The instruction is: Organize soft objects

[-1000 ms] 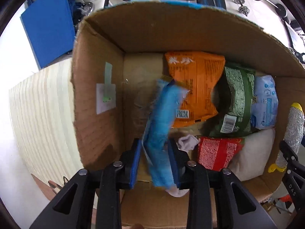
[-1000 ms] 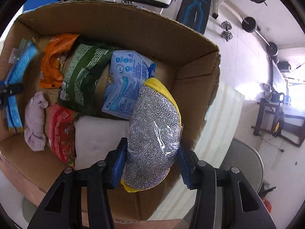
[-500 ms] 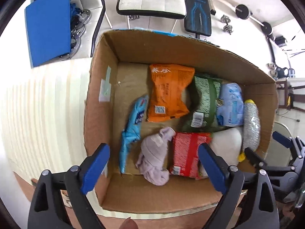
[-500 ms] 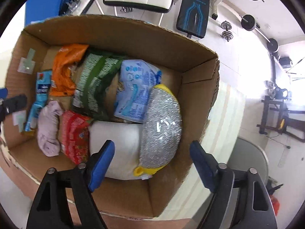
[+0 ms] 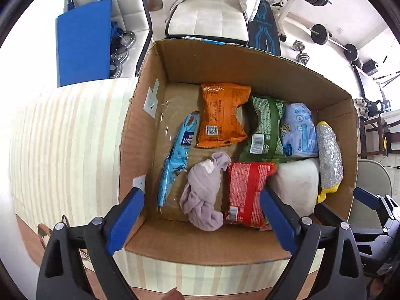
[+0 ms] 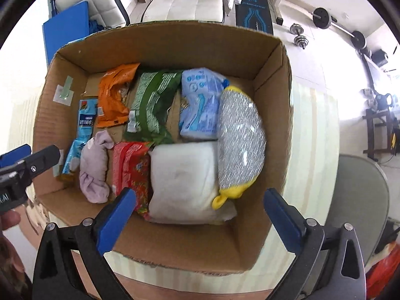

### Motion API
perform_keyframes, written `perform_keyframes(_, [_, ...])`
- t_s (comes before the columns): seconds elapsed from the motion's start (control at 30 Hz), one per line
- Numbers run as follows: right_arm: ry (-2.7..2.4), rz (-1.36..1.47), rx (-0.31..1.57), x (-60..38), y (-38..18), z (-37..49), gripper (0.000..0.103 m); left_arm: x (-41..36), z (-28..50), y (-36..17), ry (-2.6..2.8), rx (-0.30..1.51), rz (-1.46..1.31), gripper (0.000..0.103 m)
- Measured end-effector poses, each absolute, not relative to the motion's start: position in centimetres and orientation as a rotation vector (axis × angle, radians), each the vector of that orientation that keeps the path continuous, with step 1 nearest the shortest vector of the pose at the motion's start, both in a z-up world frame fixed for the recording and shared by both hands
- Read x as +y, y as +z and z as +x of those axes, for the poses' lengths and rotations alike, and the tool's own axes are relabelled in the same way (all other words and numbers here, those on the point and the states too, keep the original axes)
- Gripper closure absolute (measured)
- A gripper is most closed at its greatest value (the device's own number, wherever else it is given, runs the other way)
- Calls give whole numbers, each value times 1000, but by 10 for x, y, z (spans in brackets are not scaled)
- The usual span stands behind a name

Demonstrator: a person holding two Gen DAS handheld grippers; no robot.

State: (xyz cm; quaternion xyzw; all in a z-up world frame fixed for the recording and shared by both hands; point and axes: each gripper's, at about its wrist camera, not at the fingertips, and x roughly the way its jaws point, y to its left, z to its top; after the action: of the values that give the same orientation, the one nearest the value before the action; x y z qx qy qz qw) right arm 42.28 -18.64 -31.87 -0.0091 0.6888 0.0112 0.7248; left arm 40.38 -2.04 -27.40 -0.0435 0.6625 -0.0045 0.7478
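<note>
An open cardboard box (image 5: 140, 130) holds several soft items. A blue packet (image 5: 177, 155) lies by its left wall, beside an orange packet (image 5: 221, 115), a green packet (image 5: 266, 127) and a lilac cloth (image 5: 205, 192). A glittery silver sponge with a yellow end (image 6: 240, 137) lies by the right wall, next to a white pad (image 6: 182, 177). My left gripper (image 5: 201, 195) hangs open above the box's near left part, holding nothing. Above the near right part, my right gripper (image 6: 200, 195) has its jaws opening wide with nothing between the pads.
The box stands on a pale striped table top (image 5: 62, 137), near its front edge. Behind it are a white chair (image 5: 207, 12), a blue board (image 5: 82, 42) and dumbbells (image 5: 302, 52). A grey chair seat (image 6: 357, 200) is to the right. A person's hand (image 6: 10, 220) shows at the left.
The left gripper let go of the blue packet and the right one of the silver sponge; both items now lie in the box. Both grippers opened wide and pulled up and back.
</note>
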Motion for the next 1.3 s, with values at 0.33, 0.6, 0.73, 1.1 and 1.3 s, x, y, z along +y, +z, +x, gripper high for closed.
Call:
perform_keyframes(0.33, [23,20,1438,-189,-282,394,0,-31,380,-236,-2,1358,-49,8])
perform_keyframes(0.6, [22,30,1295,-195,-218,351,0,-36,330,-182,-12,1222,-23,8])
perform_keyframes(0.73, [38,40,1244,-198,-187,321,0,-41,298,-153,-23,1177,-15,8])
perform_keyframes(1.1, [44,52,1053,-205,-96,223,0,-50,217,-75,-18,1036,-3,8])
perform_keyframes(1.3, [60,77,980,-212,-48,173,0,-50,177,-38,-6,975,2,8])
